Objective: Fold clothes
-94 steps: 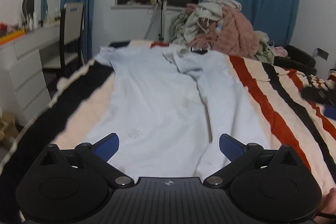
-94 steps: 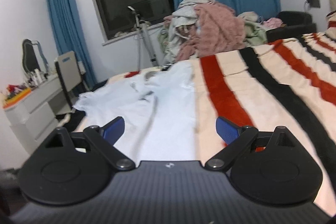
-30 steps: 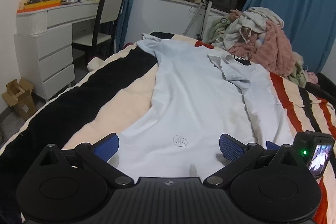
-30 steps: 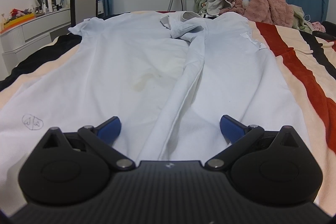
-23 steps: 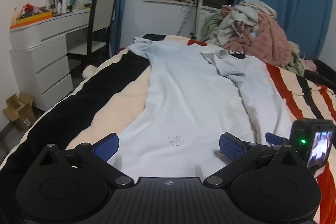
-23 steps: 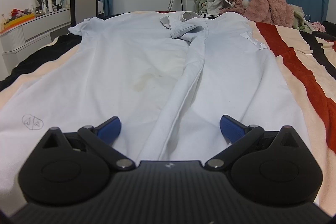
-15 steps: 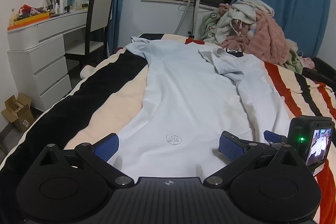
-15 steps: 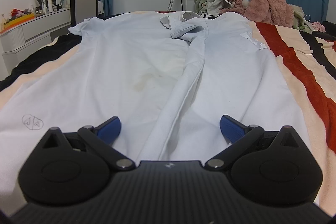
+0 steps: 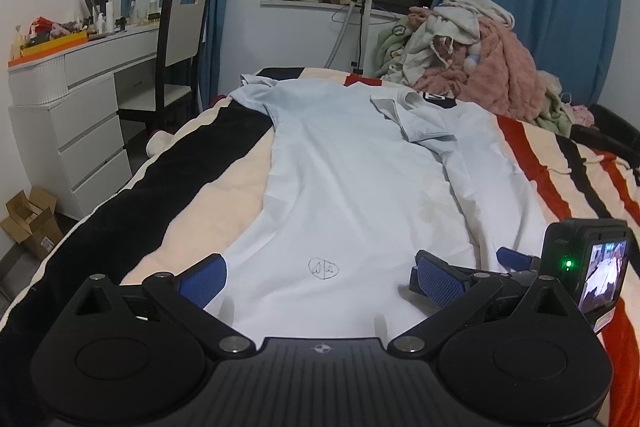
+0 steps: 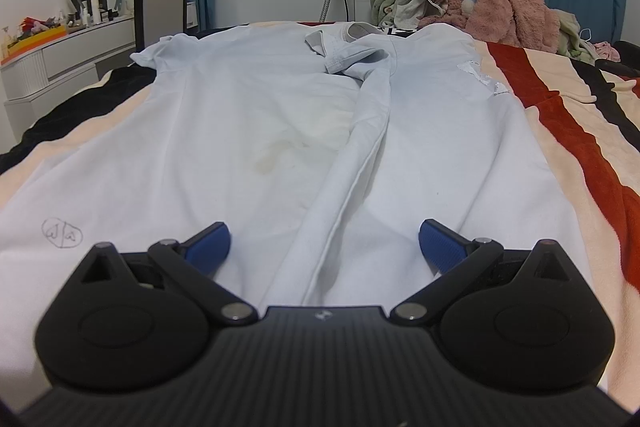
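Cotton shirt (image 9: 352, 179), pale blue and creased, lies flat along the striped fleece bed (image 9: 560, 163). Left tongs (image 9: 320, 277) and right tongs (image 10: 324, 241) both gape wide above its hem. Only the left view shows the right tongs' camera (image 9: 584, 259).

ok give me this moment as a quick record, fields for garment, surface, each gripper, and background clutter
garment: pale blue shirt, spread flat, right side folded inward
mark: small pen doodle near hem
surface: striped blanket on bed
left gripper: open, over hem
right gripper: open, low over the folded edge
background: clothes pile, chair, white dresser
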A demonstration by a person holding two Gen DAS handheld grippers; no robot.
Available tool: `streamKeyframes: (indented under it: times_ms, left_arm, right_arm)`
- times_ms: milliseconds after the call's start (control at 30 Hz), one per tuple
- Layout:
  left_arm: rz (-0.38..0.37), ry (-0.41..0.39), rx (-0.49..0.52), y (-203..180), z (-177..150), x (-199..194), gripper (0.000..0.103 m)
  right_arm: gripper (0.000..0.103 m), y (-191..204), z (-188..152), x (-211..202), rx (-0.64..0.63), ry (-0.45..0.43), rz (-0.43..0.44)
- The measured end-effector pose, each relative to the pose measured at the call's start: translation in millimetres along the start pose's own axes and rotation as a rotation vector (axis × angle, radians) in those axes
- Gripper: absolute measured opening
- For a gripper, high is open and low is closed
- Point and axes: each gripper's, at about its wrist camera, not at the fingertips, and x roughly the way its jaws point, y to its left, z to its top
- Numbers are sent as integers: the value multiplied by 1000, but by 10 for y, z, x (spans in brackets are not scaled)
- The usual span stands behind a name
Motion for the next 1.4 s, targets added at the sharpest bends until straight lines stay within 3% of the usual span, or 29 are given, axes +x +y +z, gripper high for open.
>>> streamKeyframes:
  times_ms: [267, 433, 600, 700, 767, 867, 1033, 1100, 1167, 1300, 1400]
  left_arm:
    - [-27, -40, -13, 46, 216, -31, 103]
    - [-107, -78, -24, 44, 576, -30, 103]
    - [-106, -90, -83, 220, 681, 103, 103]
    - [-106, -77, -102, 383, 628, 171, 103]
    - [-83, -73, -94, 484, 598, 223, 103]
    - [-87, -63, -157, 642, 578, 280, 103]
    - [-75, -109, -194, 810, 552, 301, 103]
    - [-79, -106, -217, 912, 519, 336, 103]
    - [-122, -105, -287, 1041, 479, 384, 103]
    - [-152, -70, -384, 1203, 445, 574, 103]
    - [-154, -46, -388, 1213, 419, 712, 103]
  right_arm:
    - [103, 5, -3, 7, -5, 1, -4]
    - [103, -11, -13, 12, 5, -9, 4]
    - [103, 18, 32, 33, -3, 24, -3]
    - [103, -29, 172, 13, 24, 46, 70]
    - [102, -60, 279, -60, 79, -24, 91]
    - [102, 117, 559, -38, 0, -125, 119]
    - [102, 752, 1207, 531, -158, -173, 189]
    - [94, 1048, 1434, 880, -214, -181, 215]
    - [71, 1343, 1606, 1266, -284, -152, 223]
    - [69, 1787, 1780, 1853, -336, -88, 306]
    - [69, 2044, 1752, 2177, -436, -64, 277]
